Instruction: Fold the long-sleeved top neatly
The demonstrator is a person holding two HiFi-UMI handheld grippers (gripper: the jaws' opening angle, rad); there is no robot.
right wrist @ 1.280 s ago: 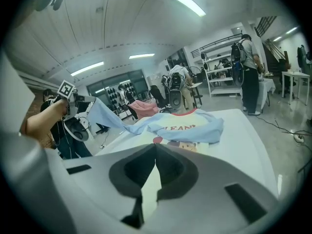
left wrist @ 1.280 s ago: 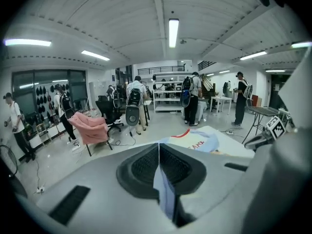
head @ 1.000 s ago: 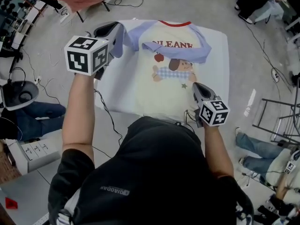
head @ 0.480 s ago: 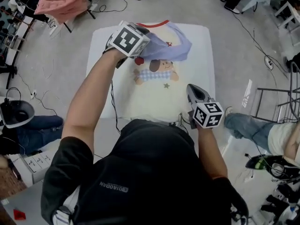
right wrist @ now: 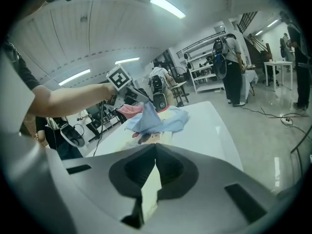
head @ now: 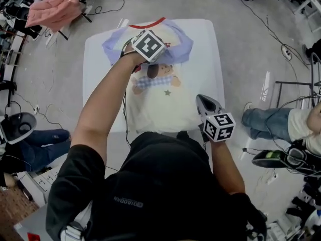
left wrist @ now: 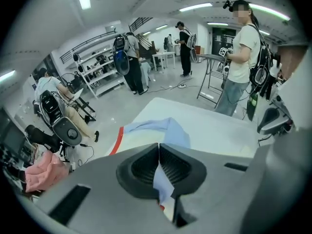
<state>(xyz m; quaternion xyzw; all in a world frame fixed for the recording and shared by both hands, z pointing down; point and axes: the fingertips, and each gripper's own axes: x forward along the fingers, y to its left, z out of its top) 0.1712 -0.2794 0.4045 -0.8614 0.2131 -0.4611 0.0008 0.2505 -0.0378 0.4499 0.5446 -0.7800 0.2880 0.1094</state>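
Cream in the body, with pale blue sleeves and a red neckline, the long-sleeved top lies face up on the white tabletop. Its collar is at the far edge, and both sleeves are drawn in across the chest above the cartoon print. The left claw hangs over the upper chest, just beside the print. Its jaws are pressed together on a fold of blue sleeve fabric, which rises off the top in a peak to meet them. The right claw sits at the near right corner of the top, well apart from the left one. Its jaws are pinched on the cream hem, which lifts slightly off the tabletop between them.
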